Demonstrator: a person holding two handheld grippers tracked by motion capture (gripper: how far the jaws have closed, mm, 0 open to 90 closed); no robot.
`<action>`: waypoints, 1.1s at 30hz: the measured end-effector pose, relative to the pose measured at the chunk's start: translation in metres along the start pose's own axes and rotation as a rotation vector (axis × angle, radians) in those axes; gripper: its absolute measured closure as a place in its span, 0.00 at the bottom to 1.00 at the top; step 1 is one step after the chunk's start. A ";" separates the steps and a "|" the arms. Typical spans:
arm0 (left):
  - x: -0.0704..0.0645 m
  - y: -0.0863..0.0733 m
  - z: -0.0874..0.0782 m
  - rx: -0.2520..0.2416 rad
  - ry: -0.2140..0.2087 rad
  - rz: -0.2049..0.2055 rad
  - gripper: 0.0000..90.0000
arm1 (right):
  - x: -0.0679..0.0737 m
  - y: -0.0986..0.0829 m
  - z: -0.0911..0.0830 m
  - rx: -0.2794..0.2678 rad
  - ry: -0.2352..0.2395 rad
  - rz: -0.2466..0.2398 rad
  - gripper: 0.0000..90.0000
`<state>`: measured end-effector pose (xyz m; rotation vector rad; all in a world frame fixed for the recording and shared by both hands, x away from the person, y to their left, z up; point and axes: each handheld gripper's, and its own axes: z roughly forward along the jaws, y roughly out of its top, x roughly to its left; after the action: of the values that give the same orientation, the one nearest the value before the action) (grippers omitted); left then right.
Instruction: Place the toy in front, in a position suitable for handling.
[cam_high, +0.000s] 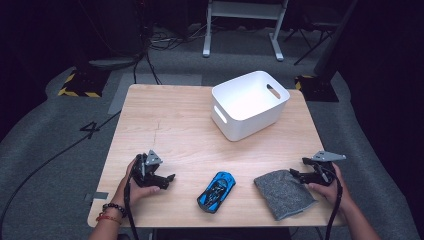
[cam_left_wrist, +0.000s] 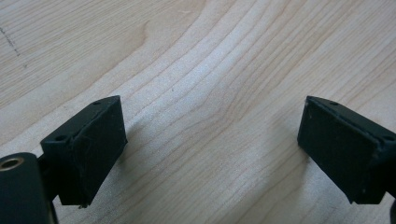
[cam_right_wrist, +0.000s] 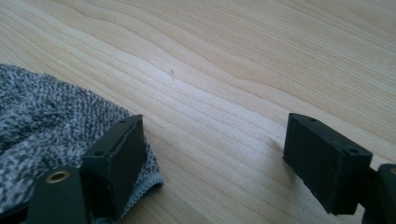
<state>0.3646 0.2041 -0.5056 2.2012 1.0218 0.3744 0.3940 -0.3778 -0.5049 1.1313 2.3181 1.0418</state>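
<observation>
1. We see the left tongs (cam_high: 167, 180) at lower left of the high view, held in a hand (cam_high: 139, 189) that rests on the desk (cam_high: 165, 120); jaws spread wide, nothing between them.
2. In the left gripper view our left tongs (cam_left_wrist: 212, 149) sit low over bare desk (cam_left_wrist: 205, 60), two black pads far apart, released.
3. We see the right tongs (cam_high: 296, 173) at lower right of the high view, in the other hand (cam_high: 327, 187), jaws pointing left toward the cloth (cam_high: 284, 193).
4. In the right gripper view our right tongs (cam_right_wrist: 212, 154) are released too, wide gap with bare wood (cam_right_wrist: 243, 56) in it; the left-hand jaw is over the corner of the cloth (cam_right_wrist: 51, 121), and we cannot tell if it touches. The other jaw is over bare desk.
5. Cloth: grey, crumpled, lower right of the high view near the front edge, just beside the right tongs.
6. Car (cam_high: 216, 191): blue toy, bottom centre of the high view, between the two tongs, flat on the desk, apart from the cloth and from both tongs.
7. Bin (cam_high: 235, 122): white, with handle slots, upper centre-right of the high view, upright, well apart from the car and cloth.
8. Beaded bracelets (cam_high: 111, 213) on the wrist at lower left.
</observation>
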 end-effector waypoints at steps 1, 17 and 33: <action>0.000 0.000 0.000 0.000 0.000 0.000 0.09 | 0.000 0.000 0.000 0.000 0.000 0.000 0.23; -0.018 0.025 -0.011 -0.040 -0.060 0.080 0.21 | 0.000 0.001 0.000 0.001 -0.002 0.001 0.22; -0.056 0.116 0.002 -0.111 -0.184 0.228 0.21 | -0.001 0.001 0.001 0.001 0.005 -0.006 0.22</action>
<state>0.3953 0.1064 -0.4269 2.2096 0.6389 0.3147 0.3952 -0.3776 -0.5049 1.1221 2.3247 1.0424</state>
